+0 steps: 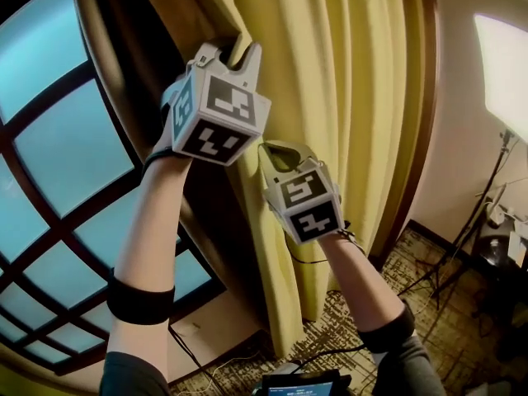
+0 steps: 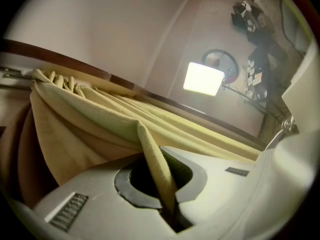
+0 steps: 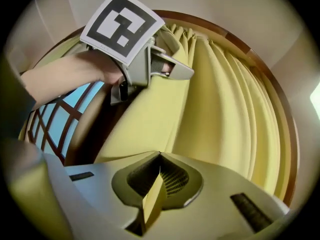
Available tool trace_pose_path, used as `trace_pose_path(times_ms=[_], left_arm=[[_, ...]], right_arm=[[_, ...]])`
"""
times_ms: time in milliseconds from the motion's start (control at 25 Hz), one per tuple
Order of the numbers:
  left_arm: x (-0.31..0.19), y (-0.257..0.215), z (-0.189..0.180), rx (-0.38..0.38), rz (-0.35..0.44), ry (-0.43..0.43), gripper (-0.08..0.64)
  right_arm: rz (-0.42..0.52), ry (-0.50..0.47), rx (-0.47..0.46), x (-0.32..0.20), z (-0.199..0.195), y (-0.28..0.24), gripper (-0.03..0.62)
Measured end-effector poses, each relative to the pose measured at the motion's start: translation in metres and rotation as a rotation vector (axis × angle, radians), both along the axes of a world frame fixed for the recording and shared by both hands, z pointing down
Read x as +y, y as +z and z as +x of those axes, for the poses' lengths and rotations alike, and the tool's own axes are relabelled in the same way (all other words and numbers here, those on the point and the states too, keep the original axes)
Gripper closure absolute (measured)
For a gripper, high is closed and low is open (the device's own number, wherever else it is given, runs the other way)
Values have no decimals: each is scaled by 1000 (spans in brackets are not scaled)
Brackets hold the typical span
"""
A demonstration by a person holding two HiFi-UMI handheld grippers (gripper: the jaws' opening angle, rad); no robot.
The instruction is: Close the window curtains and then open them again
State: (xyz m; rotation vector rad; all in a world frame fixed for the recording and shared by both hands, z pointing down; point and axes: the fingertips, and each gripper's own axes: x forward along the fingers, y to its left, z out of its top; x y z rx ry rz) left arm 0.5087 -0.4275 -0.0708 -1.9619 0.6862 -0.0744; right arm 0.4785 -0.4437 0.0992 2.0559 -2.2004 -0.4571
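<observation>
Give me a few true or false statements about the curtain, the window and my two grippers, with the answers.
1. The left gripper and the right gripper are each shut on a fold of the curtain. True.
2. The curtain hides all the glass. False: the window is bare on the left of the head view.
3. In the head view the left gripper is higher than the right gripper. True.
4. The curtain is blue. False: it is yellow.
5. A lit light stands at the right of the head view. True.
</observation>
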Motion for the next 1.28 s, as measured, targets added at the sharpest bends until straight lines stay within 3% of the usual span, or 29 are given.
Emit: trace_pose_path(times_ms=[200,320,400,560,920,1280], left_arm=[[-9,-13,61,-17,52,2,560],[-13,-9,79,-71,52,-10,560],[-11,19,103,-134,30,20,560],[-15,39,142,-149,2,80,560],[-26,30,153,-66,-27,133,560],[-37,33,159,-126,-5,195,560]], right_arm=[[-34,74,-36,-17,74,16,575],[-58,95,-57,-20,93,24,575],[-62,120,-64,-21,103,28,577],[-72,139,-70,-24,119,30,578],[-58,184,-77,-24,159,33,577],[-29,269,-61,-44,171,10,577]])
